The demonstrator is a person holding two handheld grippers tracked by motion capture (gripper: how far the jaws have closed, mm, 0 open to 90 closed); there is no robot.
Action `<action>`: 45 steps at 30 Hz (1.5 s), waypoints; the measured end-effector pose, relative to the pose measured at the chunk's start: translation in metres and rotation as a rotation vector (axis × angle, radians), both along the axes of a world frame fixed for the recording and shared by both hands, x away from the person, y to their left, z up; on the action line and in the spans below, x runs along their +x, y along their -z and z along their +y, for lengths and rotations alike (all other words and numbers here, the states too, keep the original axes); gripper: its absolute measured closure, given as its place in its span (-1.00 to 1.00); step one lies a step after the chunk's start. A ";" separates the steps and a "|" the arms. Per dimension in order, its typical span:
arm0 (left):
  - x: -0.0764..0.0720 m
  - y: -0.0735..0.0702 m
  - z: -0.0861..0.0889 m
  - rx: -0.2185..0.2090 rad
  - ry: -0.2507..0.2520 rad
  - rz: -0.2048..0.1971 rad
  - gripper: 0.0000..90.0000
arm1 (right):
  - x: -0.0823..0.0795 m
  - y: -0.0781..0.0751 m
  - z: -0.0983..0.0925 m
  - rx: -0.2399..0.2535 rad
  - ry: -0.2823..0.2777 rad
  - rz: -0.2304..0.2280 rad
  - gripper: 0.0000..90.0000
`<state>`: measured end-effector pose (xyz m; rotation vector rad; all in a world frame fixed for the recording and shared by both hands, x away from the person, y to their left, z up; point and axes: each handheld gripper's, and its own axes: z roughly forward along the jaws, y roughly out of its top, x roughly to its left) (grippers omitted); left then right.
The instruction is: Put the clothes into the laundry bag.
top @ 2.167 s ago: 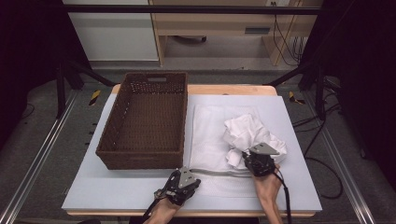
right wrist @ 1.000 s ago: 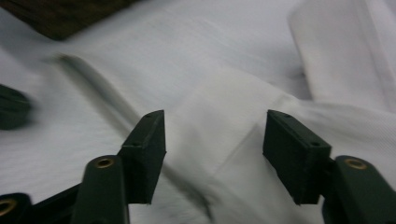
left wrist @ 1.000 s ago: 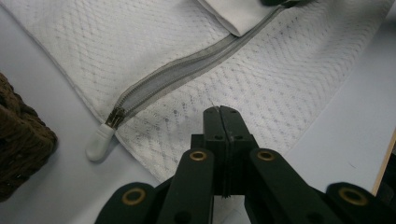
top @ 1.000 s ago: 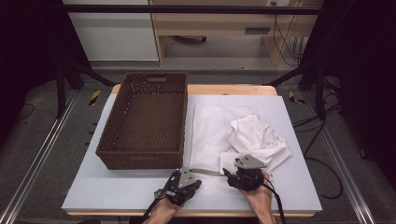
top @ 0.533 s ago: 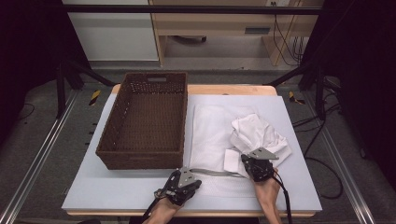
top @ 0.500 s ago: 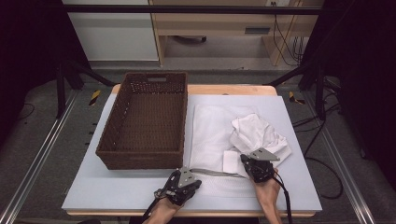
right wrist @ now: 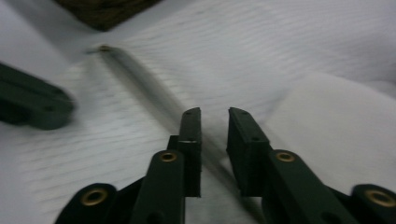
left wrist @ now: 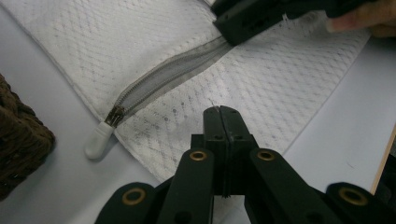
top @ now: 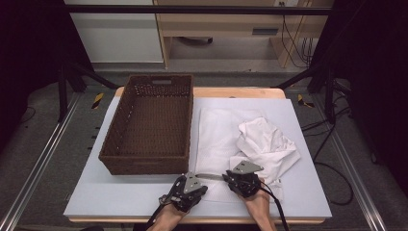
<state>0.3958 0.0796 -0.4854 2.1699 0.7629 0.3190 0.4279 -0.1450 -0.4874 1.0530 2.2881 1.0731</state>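
Mesh bag [top: 219, 139] is lying flat on the worktop [top: 120, 192] beside the basket [top: 151, 125], no readable label. Left gripper [left wrist: 220, 112] fingers pressed together on its near edge; right gripper [right wrist: 214, 122] fingers narrowly apart, just opening over the zipper [left wrist: 168, 77], view blurred.

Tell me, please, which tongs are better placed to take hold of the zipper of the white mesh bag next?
The right tongs: their jaws have just been opening and stand astride the zipper. The left tongs are shut, pressing down the mesh bag beside it.
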 end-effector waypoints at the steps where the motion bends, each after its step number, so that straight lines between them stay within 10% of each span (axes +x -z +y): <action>1: 0.000 0.000 0.000 0.000 0.001 0.001 0.99 | 0.002 0.000 -0.008 -0.007 0.024 -0.011 0.55; 15: 0.001 0.000 0.001 -0.001 0.000 0.009 0.99 | -0.006 -0.001 -0.026 -0.010 -0.039 0.010 0.34; 22: 0.001 0.000 0.001 -0.002 0.000 0.011 0.98 | 0.000 -0.001 -0.020 -0.040 -0.009 -0.021 0.89; 27: 0.002 -0.001 0.000 -0.002 0.000 0.013 0.90 | 0.002 -0.007 -0.020 -0.011 0.005 -0.015 0.93; 36: 0.018 -0.030 -0.013 -0.028 -0.020 -0.105 0.57 | 0.002 -0.021 -0.029 0.081 -0.003 -0.026 0.93; 45: 0.042 -0.013 -0.052 0.068 0.003 -0.130 0.25 | 0.002 -0.023 -0.034 0.105 -0.012 -0.026 0.93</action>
